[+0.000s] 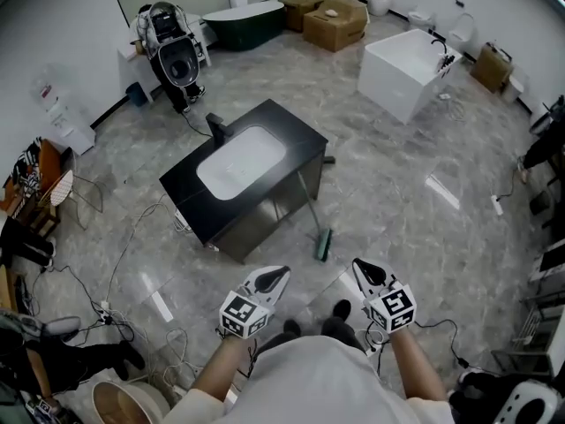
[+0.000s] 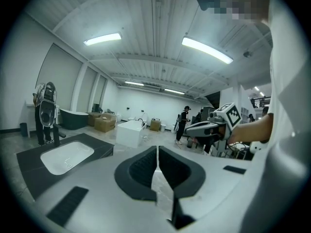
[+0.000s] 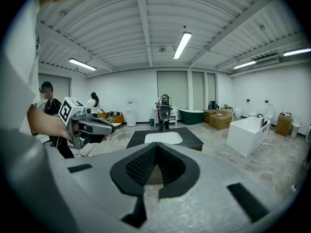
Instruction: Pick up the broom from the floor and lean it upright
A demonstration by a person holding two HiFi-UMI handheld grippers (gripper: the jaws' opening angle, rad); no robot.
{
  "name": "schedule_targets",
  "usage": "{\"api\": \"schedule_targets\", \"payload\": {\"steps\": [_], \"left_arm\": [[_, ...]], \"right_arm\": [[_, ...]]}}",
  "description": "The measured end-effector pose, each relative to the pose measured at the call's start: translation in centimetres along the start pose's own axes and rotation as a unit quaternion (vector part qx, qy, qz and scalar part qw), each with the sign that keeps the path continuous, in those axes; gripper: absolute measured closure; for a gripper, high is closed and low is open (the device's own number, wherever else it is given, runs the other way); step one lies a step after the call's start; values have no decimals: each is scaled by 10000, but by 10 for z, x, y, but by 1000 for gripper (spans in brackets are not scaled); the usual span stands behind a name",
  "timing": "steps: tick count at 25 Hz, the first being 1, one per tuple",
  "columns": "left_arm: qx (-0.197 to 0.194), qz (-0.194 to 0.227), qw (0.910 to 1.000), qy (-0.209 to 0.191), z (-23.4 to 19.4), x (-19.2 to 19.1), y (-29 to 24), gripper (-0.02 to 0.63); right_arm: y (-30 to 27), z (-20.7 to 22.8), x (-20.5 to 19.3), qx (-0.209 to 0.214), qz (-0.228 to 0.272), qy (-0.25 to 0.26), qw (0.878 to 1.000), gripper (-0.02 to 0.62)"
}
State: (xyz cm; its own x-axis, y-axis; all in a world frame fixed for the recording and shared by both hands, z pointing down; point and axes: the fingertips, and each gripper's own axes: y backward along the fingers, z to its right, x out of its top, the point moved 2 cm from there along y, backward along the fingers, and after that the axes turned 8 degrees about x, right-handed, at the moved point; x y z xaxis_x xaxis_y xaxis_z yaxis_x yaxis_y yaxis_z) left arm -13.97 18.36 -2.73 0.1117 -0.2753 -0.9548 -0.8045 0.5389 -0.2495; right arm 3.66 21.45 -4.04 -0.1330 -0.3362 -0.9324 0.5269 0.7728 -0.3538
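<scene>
The broom (image 1: 316, 219) stands on the floor with its green head (image 1: 324, 244) down. Its thin handle slants up against the right side of the black sink cabinet (image 1: 291, 126). Both grippers hang close to my body, well short of the broom. My left gripper (image 1: 278, 278) is shut with nothing in it, its jaws meeting in the left gripper view (image 2: 157, 152). My right gripper (image 1: 362, 268) is also shut and holds nothing (image 3: 155, 148). Each gripper shows in the other's view: the right one (image 2: 209, 128), the left one (image 3: 90, 126).
A white tub (image 1: 402, 73) stands at the back right, cardboard boxes (image 1: 334, 23) and a dark green bathtub (image 1: 243, 20) at the far wall. Cables (image 1: 132, 246) trail over the floor at left. A black toilet unit (image 1: 172, 56) stands behind the cabinet. People stand in the background (image 2: 184, 123).
</scene>
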Motion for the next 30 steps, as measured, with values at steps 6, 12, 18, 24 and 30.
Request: {"api": "schedule_targets", "payload": {"steps": [6, 12, 18, 24, 30], "left_arm": [[-180, -130, 9998, 4, 12, -11, 3, 594], [-100, -69, 9999, 36, 37, -4, -9, 592], [175, 39, 9997, 137, 53, 12, -22, 594], [421, 156, 9988, 170, 63, 17, -24, 592], [488, 150, 9985, 184, 69, 18, -31, 592]], "right_arm": [[17, -16, 6, -13, 25, -57, 10000, 595], [36, -1, 6, -17, 144, -164, 9998, 595], [59, 21, 10, 82, 295, -239, 9992, 595], [76, 36, 7, 207, 398, -265, 9986, 597], [83, 49, 4, 247, 406, -366, 9982, 597]]}}
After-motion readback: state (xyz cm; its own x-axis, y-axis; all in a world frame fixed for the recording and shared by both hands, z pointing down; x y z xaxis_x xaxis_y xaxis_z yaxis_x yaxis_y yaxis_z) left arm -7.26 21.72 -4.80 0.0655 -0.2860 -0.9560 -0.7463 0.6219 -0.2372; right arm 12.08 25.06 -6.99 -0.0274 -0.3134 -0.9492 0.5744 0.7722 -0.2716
